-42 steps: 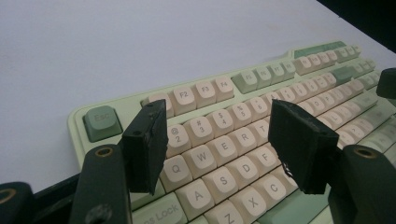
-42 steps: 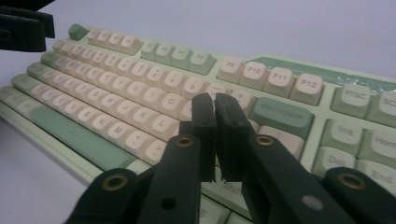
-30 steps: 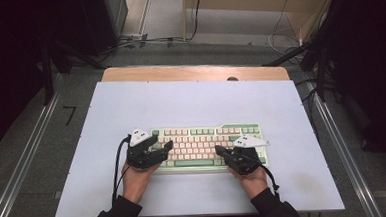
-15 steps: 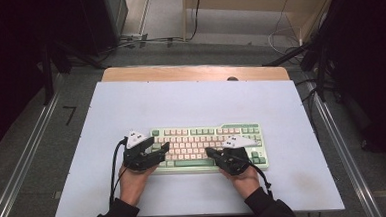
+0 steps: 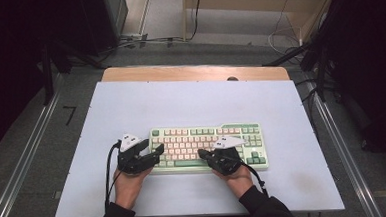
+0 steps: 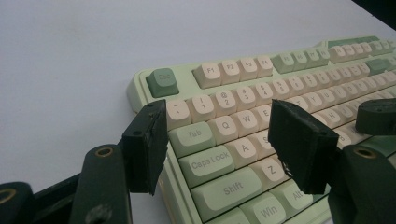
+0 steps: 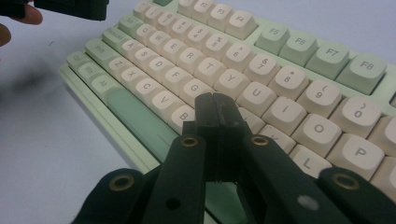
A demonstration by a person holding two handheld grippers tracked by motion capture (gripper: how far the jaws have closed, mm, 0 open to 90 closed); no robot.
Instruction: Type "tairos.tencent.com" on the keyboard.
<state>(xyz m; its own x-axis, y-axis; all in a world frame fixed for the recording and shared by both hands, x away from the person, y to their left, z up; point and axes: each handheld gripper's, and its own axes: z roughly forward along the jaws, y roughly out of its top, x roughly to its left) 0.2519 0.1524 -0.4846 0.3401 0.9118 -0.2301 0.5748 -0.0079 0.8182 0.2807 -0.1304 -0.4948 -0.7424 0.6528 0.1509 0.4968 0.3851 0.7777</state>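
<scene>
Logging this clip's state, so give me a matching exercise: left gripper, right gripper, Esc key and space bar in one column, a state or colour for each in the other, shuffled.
Things:
1. left gripper
2. right gripper
3. Esc key
4. space bar

States or colours:
A. long, pale green
B. jaws pressed together over the letter keys
C. darker green, at the keyboard's corner
D. jaws apart at the Tab and Caps Lock end

Pairs: 1-D, 2-B, 3-C, 4-A

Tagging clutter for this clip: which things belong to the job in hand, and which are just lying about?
In use:
keyboard
left gripper, open at the keyboard's left end
right gripper, shut, over the letter keys

Just around:
white table
cables on the floor
</scene>
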